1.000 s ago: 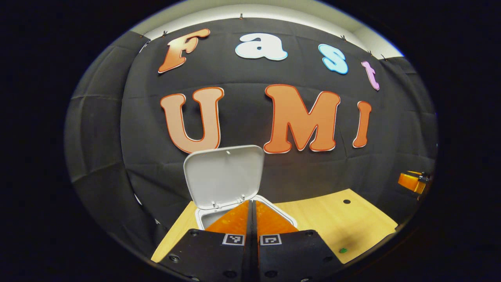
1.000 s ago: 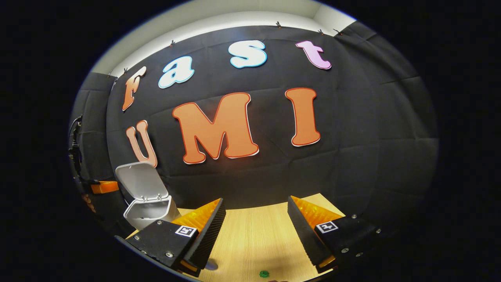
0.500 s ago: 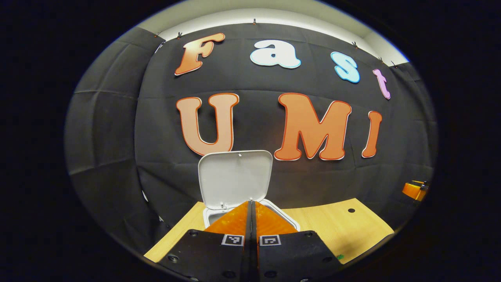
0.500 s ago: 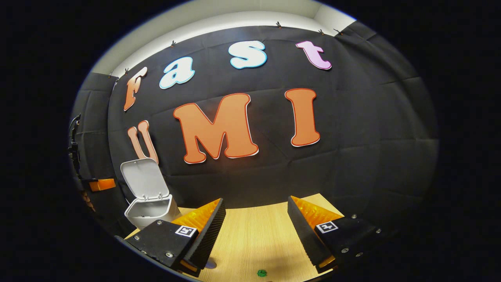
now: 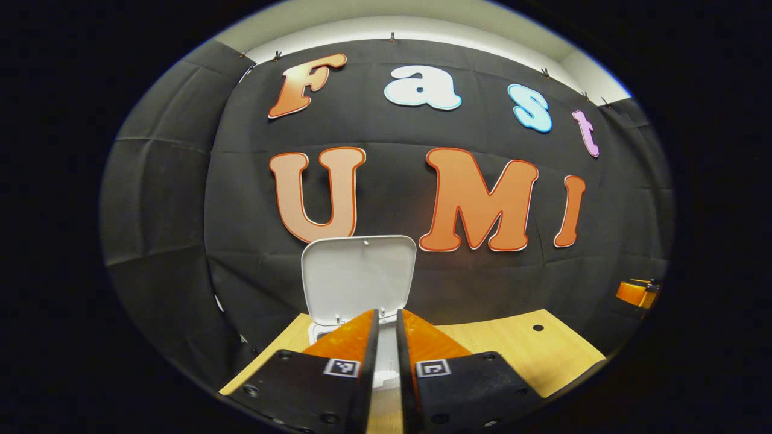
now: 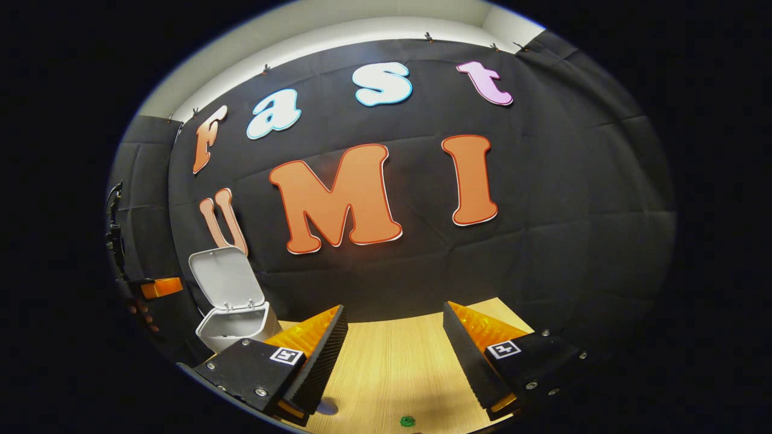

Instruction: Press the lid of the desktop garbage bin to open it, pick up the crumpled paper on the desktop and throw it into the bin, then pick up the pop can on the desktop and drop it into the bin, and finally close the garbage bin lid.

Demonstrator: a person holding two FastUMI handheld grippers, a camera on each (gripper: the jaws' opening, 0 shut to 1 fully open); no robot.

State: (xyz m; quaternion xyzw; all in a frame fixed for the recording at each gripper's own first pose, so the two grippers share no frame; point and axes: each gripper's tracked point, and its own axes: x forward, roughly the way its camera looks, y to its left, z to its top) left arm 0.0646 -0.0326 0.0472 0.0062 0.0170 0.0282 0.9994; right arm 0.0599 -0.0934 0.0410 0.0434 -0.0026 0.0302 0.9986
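The white garbage bin stands at the table's far left with its lid swung up against the wall. In the left gripper view the raised lid is straight ahead, and the bin's rim shows beside my fingers. My left gripper hovers right in front of the bin, its fingers a narrow gap apart with nothing between them. My right gripper is wide open over the wooden table to the bin's right, holding nothing. The left gripper also appears beside the bin, held by a hand.
A small green item lies on the table near its front edge, below my right gripper. A dark round hole marks the tabletop's right part. The right gripper shows far off at the right. The black cloth wall stands close behind the bin.
My left gripper's fingers, pressed together before, have parted slightly, and its view has shifted so the bin sits lower and more centred. The lid stays up. The right gripper barely moved.
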